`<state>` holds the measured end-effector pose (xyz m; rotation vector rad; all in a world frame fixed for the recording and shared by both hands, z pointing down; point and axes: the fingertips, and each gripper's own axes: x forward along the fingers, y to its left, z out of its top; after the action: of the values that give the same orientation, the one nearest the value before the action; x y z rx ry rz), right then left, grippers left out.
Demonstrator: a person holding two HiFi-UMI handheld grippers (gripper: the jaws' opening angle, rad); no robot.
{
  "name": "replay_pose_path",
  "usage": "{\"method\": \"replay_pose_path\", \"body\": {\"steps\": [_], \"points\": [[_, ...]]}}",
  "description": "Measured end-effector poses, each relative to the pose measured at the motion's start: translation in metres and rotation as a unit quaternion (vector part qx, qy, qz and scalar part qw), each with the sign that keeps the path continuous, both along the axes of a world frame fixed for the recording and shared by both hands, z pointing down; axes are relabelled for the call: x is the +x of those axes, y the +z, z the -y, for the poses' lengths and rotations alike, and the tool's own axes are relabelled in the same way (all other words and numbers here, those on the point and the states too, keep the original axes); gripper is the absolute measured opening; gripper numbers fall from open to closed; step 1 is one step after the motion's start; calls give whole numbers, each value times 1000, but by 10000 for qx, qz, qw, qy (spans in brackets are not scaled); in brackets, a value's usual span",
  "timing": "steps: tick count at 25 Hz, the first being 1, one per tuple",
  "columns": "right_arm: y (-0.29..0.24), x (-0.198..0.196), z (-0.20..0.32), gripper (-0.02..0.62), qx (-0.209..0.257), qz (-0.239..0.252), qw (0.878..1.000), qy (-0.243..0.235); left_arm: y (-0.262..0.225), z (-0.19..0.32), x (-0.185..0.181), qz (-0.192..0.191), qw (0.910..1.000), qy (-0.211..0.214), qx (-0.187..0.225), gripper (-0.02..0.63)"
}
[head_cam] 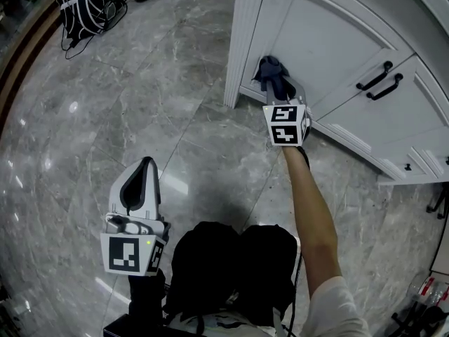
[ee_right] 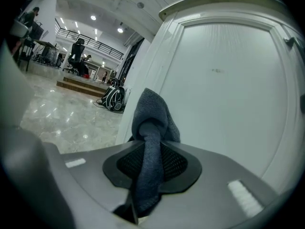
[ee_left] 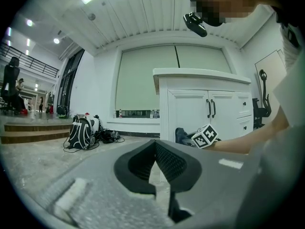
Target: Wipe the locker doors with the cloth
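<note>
The right hand-held gripper (head_cam: pixel 284 88) pinches the cloth (head_cam: pixel 270 70) low on one locker door (head_cam: pixel 337 34); the left hand-held gripper (head_cam: pixel 145 166) is closed, empty. Most wiping seems left.

The right arm (head_cam: pixel 313 206) reaches out ahead, bare forearm extended and elbow nearly straight. At its end, the right gripper (ee_right: pixel 152 151) has its jaws closed on a dark cloth (ee_right: pixel 151 111), which bunches up past the tips. The left gripper (ee_left: pixel 153 149) sits low and close to the body, pointing forward, its jaws pressed together with nothing between them. Its marker cube (head_cam: pixel 132 253) faces up toward the head.
</note>
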<state>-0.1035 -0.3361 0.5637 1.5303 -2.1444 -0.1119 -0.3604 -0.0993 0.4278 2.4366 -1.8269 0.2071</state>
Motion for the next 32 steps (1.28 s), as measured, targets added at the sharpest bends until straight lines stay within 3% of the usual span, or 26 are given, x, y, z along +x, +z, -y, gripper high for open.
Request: {"method": "replay_pose_path", "body": {"steps": [22, 32], "points": [[-218, -9, 12, 84, 1162, -24, 9932, -13, -21, -5, 41, -161, 9981, 591, 77, 2], [-253, 14, 3, 86, 1452, -46, 9893, 97, -27, -6, 51, -109, 9977, 661, 111, 2]]}}
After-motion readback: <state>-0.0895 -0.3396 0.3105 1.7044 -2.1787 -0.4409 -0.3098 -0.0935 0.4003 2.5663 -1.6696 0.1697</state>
